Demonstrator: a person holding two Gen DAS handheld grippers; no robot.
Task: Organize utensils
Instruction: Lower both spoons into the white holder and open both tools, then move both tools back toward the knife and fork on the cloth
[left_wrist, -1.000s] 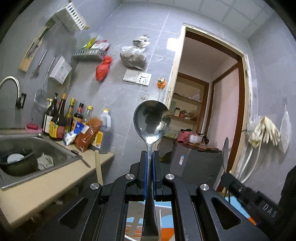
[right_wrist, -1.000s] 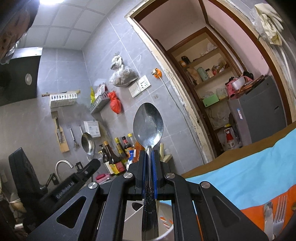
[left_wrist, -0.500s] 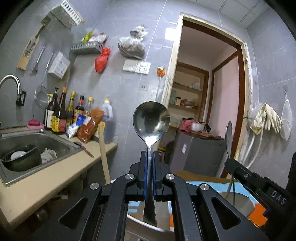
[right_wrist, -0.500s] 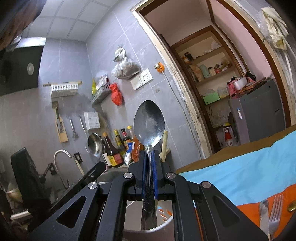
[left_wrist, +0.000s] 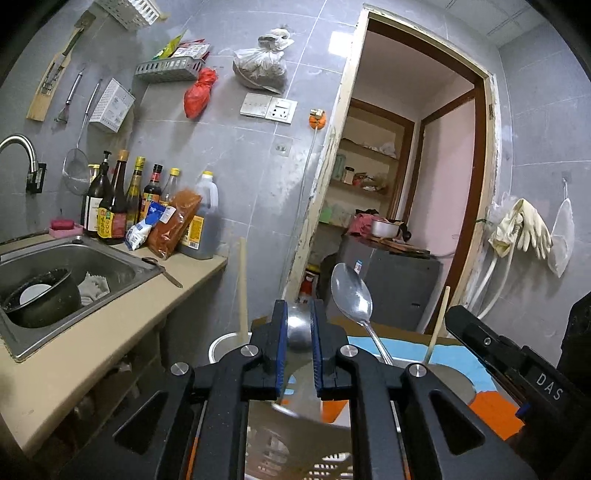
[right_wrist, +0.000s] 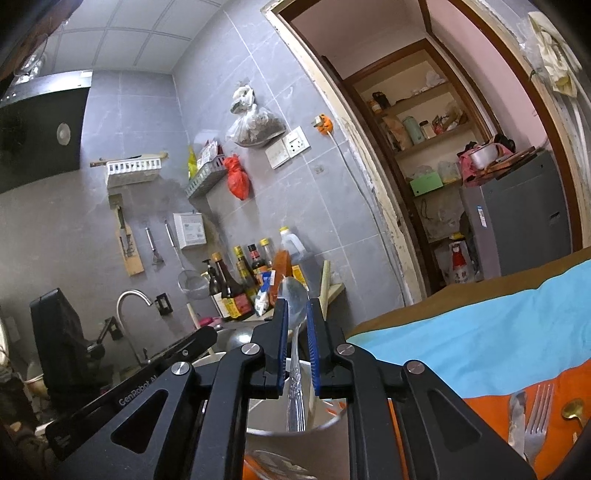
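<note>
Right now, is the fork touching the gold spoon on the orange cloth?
Apart. The right wrist view shows a strip of orange cloth between the fork and the gold spoon lying to its right.

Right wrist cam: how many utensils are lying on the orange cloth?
3, side by side on the orange cloth at lower right: a knife, a fork to its right, and a gold spoon furthest right. More may lie past the frame edge.

the left hand-held gripper points a little down, and its jaws have just opened a small way. the right hand-held gripper points level, jaws a little apart too.
</note>
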